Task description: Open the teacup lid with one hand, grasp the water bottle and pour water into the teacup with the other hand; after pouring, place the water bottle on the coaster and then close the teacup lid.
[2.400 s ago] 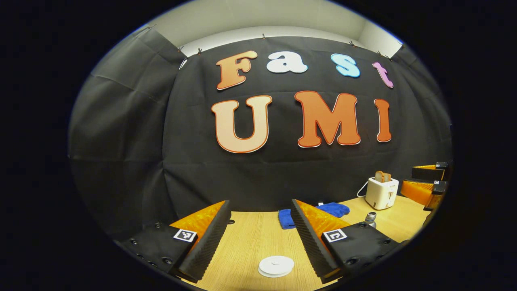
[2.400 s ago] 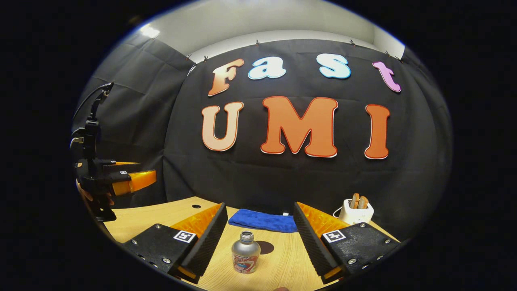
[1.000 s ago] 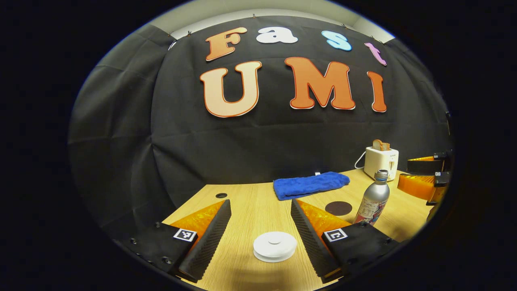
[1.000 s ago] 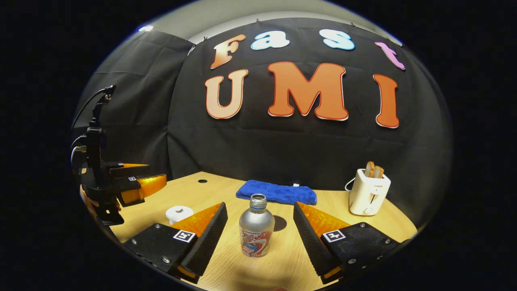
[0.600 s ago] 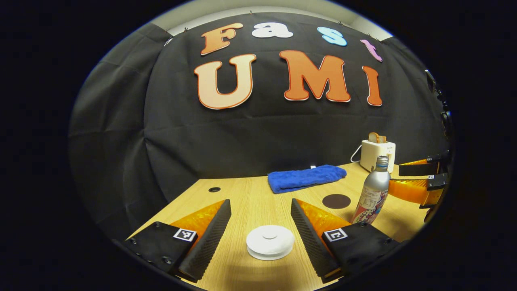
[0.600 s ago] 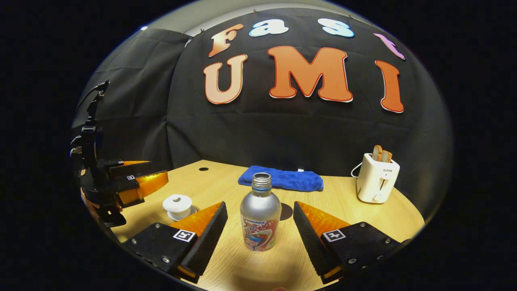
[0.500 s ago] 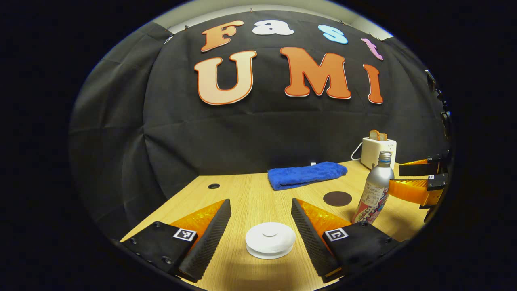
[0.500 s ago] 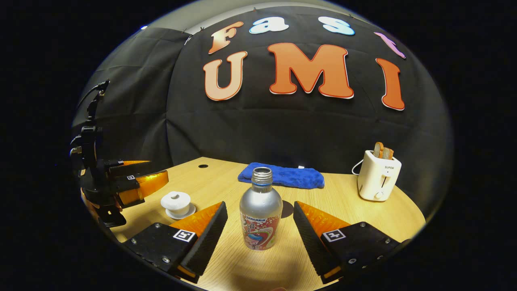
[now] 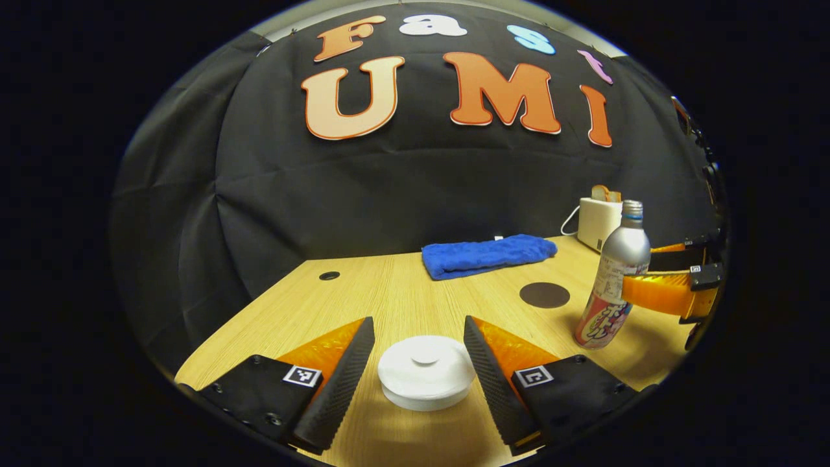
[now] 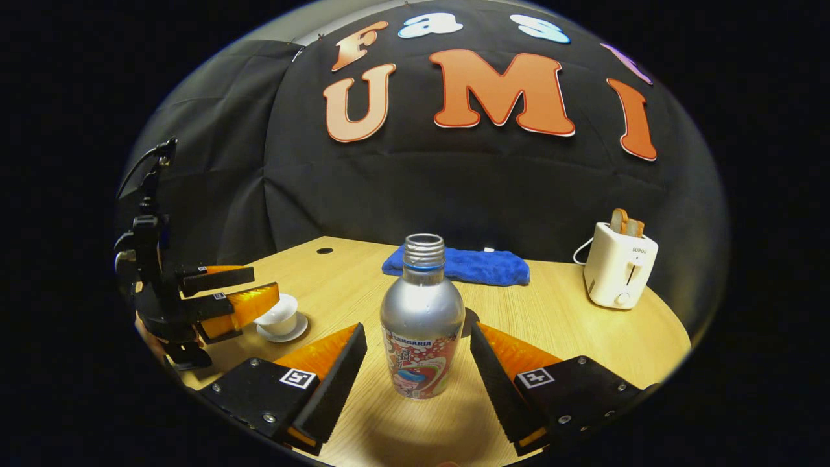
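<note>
So far nothing is done: lid [image 9: 426,360] sits on the teacup [image 10: 279,315], no water poured, coaster [image 9: 545,294] bare.

Left claw [image 9: 418,363]: spread, one finger either side of the lid, not yet pinching.

Right claw [image 10: 415,370]: spread, flanking the water bottle [image 10: 421,324] low on its body; contact not evident.

Left to do: lift lid, grasp, pour, set bottle on coaster, re-lid.

Bottle: uncapped, upright on the counter [image 10: 557,324], silver shoulder, printed lower band; stands just beside the coaster. Teacup: white, on a saucer, well apart from the coaster, away from the toaster [image 10: 619,264]. Blue cloth [image 9: 487,255] behind the coaster.
</note>
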Demonstrator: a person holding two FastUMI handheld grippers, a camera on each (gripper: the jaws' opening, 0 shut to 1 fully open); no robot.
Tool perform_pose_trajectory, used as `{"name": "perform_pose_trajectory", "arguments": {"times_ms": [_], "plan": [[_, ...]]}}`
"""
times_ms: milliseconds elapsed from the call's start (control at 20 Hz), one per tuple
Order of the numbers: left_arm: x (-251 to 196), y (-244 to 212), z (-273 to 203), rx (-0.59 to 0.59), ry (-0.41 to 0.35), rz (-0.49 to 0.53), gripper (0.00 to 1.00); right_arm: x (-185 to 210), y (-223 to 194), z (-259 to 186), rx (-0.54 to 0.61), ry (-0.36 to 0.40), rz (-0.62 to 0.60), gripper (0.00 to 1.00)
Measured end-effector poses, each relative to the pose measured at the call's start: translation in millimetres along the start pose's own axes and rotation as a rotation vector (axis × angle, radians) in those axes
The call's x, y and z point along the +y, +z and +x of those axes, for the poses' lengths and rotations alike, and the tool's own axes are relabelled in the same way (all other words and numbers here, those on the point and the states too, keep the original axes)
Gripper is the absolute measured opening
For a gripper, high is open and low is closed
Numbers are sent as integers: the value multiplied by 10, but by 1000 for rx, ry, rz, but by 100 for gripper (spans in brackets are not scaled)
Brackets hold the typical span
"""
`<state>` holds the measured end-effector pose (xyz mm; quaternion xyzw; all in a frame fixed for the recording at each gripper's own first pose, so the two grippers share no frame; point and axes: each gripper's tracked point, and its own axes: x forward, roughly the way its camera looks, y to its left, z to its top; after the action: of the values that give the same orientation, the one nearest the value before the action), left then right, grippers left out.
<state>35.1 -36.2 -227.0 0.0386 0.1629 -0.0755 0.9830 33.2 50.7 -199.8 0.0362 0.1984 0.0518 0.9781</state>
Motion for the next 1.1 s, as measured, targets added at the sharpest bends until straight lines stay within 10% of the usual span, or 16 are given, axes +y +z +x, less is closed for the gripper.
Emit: {"name": "perform_pose_trajectory", "arguments": {"times_ms": [850, 1100], "plan": [[-43, -117, 187, 29, 9, -3, 32, -40, -105, 80, 22, -3, -7, 96], [-43, -101, 179, 25, 6, -7, 32, -45, -154, 137, 34, -6, -4, 96]]}}
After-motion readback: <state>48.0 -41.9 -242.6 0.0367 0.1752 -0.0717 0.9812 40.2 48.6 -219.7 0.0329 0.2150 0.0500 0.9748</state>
